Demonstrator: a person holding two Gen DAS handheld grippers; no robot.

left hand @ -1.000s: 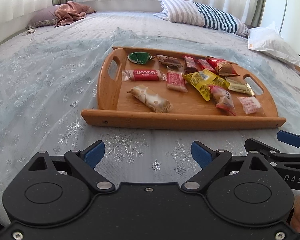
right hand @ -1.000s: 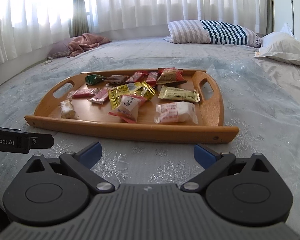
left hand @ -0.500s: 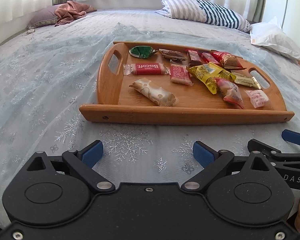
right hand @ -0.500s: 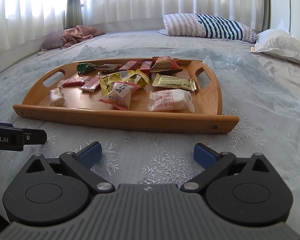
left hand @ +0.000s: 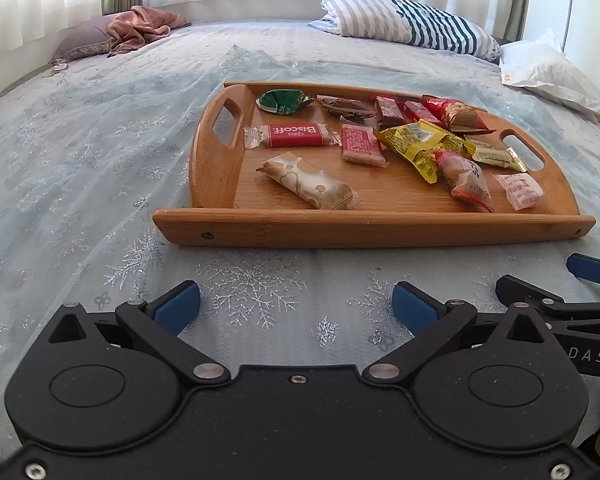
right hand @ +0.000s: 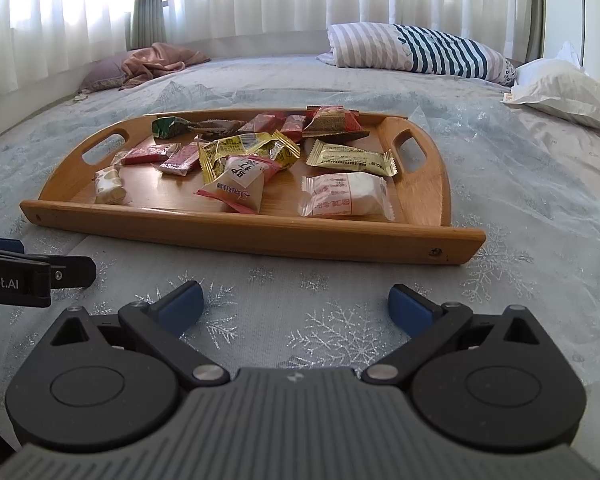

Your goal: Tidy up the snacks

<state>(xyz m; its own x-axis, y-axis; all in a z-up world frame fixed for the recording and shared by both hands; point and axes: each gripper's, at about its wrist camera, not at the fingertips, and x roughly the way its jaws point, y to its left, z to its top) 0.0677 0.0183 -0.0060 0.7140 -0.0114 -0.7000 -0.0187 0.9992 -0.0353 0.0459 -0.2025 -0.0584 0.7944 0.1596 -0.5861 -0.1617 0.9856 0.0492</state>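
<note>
A wooden tray (left hand: 372, 228) (right hand: 260, 232) lies on the bed with several wrapped snacks in it: a red Biscoff bar (left hand: 292, 135), a beige nougat bar (left hand: 310, 181), a green candy (left hand: 282, 100), a yellow packet (left hand: 418, 142) (right hand: 244, 150) and a white-pink packet (right hand: 346, 196). My left gripper (left hand: 296, 306) is open and empty above the bedcover, short of the tray's near rim. My right gripper (right hand: 296, 306) is open and empty too, also short of the rim. Each gripper shows at the edge of the other's view.
The pale blue snowflake bedcover (left hand: 80, 168) spreads all around the tray. A striped pillow (left hand: 412, 28), a white pillow (right hand: 564, 88) and a pink blanket on a purple pillow (left hand: 136, 30) lie at the far side, below curtained windows.
Both grippers have moved closer to the tray; it looms larger in both views. Both stay open and empty.
</note>
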